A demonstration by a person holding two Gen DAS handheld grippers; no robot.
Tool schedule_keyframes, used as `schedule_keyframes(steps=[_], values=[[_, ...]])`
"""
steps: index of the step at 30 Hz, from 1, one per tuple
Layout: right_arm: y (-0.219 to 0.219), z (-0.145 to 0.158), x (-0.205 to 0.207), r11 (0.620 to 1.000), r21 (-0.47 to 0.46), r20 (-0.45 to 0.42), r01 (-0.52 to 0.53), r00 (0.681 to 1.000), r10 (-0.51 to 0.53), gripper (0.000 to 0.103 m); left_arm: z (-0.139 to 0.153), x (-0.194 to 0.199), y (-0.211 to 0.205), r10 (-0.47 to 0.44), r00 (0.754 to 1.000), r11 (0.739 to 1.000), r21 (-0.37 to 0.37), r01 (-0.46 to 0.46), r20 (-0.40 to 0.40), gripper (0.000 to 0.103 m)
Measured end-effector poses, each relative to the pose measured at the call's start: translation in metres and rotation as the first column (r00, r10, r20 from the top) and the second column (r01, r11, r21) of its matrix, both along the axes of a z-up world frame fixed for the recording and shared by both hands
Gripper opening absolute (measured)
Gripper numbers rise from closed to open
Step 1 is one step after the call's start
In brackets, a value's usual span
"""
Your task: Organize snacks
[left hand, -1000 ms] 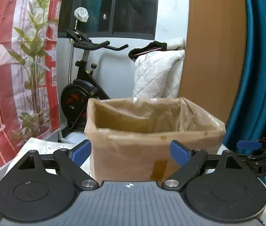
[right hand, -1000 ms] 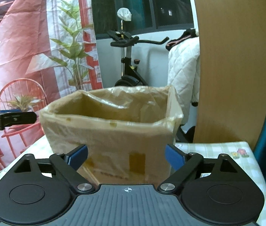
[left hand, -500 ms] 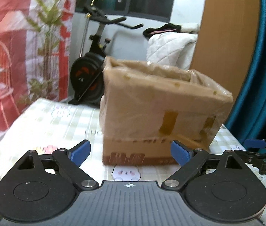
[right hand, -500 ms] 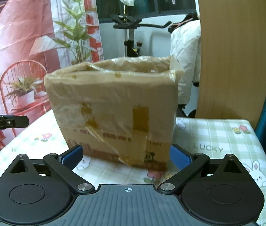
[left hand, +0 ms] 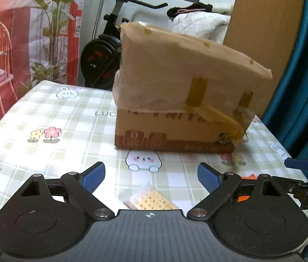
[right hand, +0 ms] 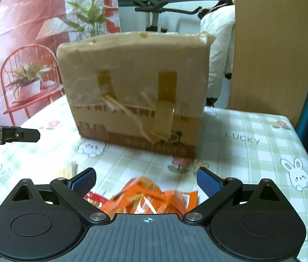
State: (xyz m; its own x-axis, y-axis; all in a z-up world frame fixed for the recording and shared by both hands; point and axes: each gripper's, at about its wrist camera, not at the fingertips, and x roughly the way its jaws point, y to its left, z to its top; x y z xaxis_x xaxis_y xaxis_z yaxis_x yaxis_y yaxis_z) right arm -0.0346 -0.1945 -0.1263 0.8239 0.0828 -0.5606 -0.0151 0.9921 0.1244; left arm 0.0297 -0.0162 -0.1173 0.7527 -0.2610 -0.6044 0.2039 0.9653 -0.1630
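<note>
Both cameras have dropped and tipped downward since a second ago. Then, each looked over the rim into the plastic-lined cardboard box; now only its outer walls show, with the taped front face and the printed band at its foot, and the opening is out of sight. The checked tablecloth fills far more of both views. A clear packet of crackers has come into sight just below the left gripper, and an orange snack bag below the right gripper. The right gripper's jaws have just been opening a little wider, with nothing between them.
</note>
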Motion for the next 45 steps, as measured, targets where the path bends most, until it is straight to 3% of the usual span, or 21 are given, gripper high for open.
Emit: schedule_keyframes(steps=[15, 19, 26, 36, 45], values=[[0.014, -0.021, -0.016, 0.994, -0.089, -0.110, -0.063, 0.993, 0.054, 0.098, -0.026, -0.014, -0.005, -0.027, 0.997, 1.000, 0.001, 0.027, -0.076, 0.092], [0.021, -0.029, -0.013, 0.980, -0.171, -0.148, -0.105, 0.986, 0.079, 0.100, -0.031, -0.016, -0.009, -0.038, 0.995, 0.999, 0.004, 0.038, -0.087, 0.091], [0.026, -0.039, 0.000, 0.964, -0.227, -0.138, -0.135, 0.985, 0.105, 0.100, -0.036, -0.018, -0.017, -0.074, 0.993, 0.997, 0.008, 0.075, -0.090, 0.087], [0.015, -0.049, 0.012, 0.986, -0.144, -0.100, -0.083, 0.993, 0.069, 0.098, -0.049, -0.015, -0.021, -0.100, 0.985, 0.995, 0.001, 0.101, -0.140, 0.075], [0.004, -0.057, 0.019, 1.000, -0.024, -0.073, 0.020, 0.997, -0.022, 0.091, -0.068, -0.006, -0.034, -0.102, 0.977, 0.990, 0.073, 0.118, -0.189, 0.075]])
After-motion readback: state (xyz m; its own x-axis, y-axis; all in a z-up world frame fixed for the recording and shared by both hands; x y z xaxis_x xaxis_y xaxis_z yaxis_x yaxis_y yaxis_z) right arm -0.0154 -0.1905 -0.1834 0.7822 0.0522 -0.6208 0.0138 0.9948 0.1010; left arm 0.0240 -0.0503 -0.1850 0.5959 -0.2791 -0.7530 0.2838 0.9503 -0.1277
